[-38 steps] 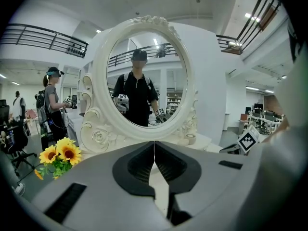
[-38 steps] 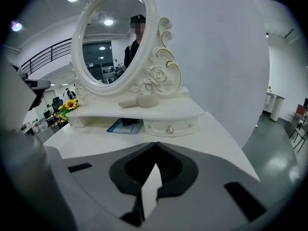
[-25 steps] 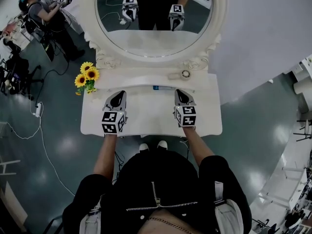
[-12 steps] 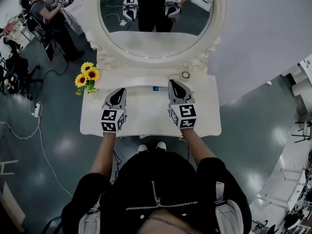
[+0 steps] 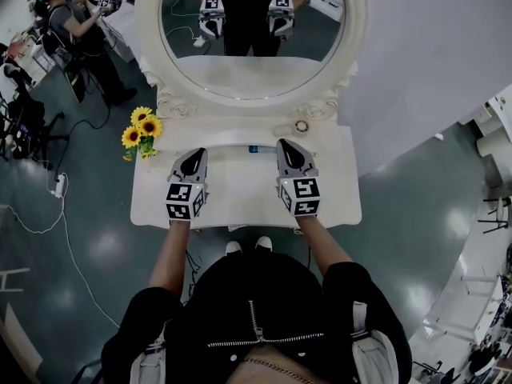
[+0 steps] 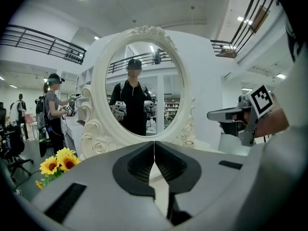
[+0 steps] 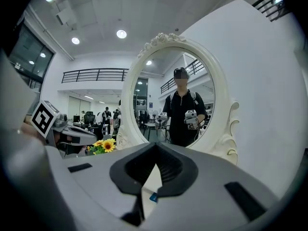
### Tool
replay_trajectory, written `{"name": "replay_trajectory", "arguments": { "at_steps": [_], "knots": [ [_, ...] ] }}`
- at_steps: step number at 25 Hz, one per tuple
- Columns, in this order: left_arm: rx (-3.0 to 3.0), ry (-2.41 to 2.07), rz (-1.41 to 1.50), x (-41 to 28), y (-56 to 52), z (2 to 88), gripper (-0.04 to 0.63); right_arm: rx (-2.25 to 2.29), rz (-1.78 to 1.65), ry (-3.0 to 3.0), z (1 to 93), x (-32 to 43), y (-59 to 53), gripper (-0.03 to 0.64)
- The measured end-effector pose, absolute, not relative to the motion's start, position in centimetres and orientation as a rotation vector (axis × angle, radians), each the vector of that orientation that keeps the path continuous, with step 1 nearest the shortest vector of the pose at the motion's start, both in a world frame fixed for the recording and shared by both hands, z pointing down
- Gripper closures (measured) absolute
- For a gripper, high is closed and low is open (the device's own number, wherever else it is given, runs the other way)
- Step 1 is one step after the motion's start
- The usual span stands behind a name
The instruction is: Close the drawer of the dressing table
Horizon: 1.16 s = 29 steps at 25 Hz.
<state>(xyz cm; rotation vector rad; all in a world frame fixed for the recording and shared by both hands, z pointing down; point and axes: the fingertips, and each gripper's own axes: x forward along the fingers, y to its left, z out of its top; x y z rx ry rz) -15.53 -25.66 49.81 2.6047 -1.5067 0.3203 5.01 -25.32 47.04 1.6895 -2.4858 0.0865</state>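
Note:
The white dressing table (image 5: 240,202) stands in front of me with its oval mirror (image 5: 250,30) at the back. From above no drawer sticks out past the table's front edge; the tabletop hides the drawer front. My left gripper (image 5: 196,152) hovers over the left half of the tabletop, shut and empty, its jaws (image 6: 154,142) meeting in a thin line. Over the right half, my right gripper (image 5: 286,143) hangs a little higher and closer to the mirror. It is also shut and empty (image 7: 155,144). Both point at the mirror, which reflects them.
Sunflowers (image 5: 141,129) stand at the table's back left corner. A small ring-shaped item (image 5: 302,126) lies at the back right, and a little blue thing (image 5: 253,148) at the back middle. A person (image 5: 68,22) stands at a bench at far left. Cables trail across the floor (image 5: 56,214).
My right gripper has risen off the tabletop and shifted toward the mirror, staying shut. The left gripper has kept its place.

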Motion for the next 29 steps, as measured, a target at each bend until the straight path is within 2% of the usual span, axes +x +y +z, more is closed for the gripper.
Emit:
{"name": "replay_trajectory", "arguments": {
  "at_steps": [29],
  "knots": [
    [2.6,-1.495,0.317,-14.8,-25.5,50.0,0.574,1.733,0.094,-2.443,48.4,6.8,-24.2,0.614]
  ]
}}
